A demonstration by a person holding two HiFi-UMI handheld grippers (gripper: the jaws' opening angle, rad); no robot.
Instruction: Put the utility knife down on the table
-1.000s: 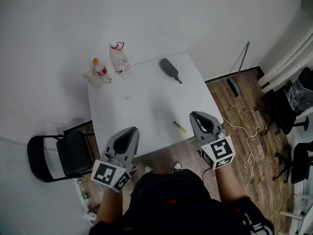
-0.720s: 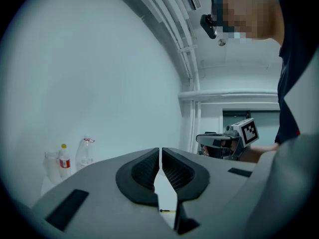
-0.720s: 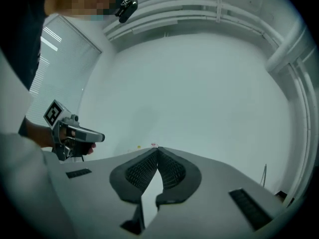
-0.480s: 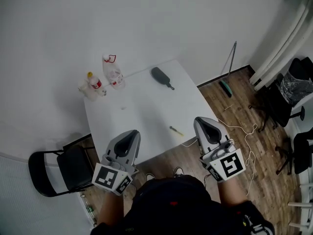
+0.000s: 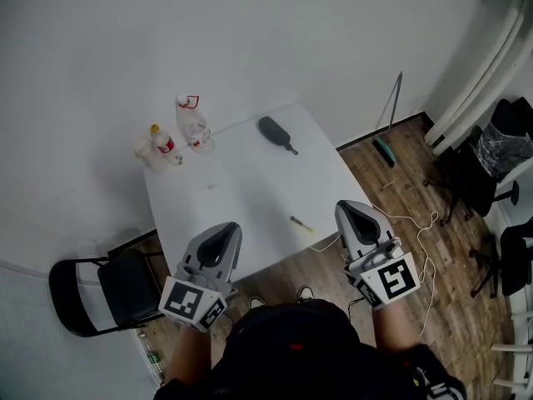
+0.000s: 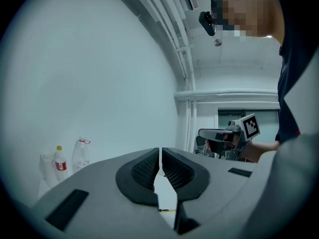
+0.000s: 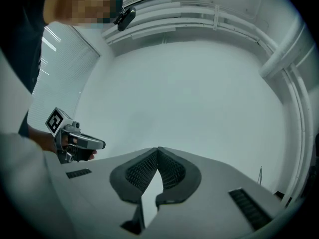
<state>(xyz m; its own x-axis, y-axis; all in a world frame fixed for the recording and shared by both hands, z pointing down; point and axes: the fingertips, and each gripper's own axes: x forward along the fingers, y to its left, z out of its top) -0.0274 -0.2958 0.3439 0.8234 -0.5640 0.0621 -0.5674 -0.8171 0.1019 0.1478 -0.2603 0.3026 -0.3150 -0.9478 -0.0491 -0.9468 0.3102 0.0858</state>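
The small yellow utility knife [image 5: 301, 222] lies on the white table [image 5: 241, 198] near its front right edge, apart from both grippers. A sliver of the knife [image 6: 167, 210] shows low between the jaws in the left gripper view. My right gripper [image 5: 353, 209] is held off the table's front right corner, shut with nothing in it; its jaw tips meet [image 7: 158, 150]. My left gripper [image 5: 225, 232] hovers at the table's front left edge, also shut and empty [image 6: 160, 151]. Both point level toward the wall.
Two plastic bottles [image 5: 192, 123] and a clear cup [image 5: 146, 152] stand at the table's far left corner. A dark brush [image 5: 276, 132] lies at the far right. A black folding chair [image 5: 100, 286] sits left; cables [image 5: 416, 232] cross the wooden floor right.
The right gripper drew back from the knife and rose, leaving the knife on the table. The head view shifted, so the table sits farther off. The left gripper barely moved.
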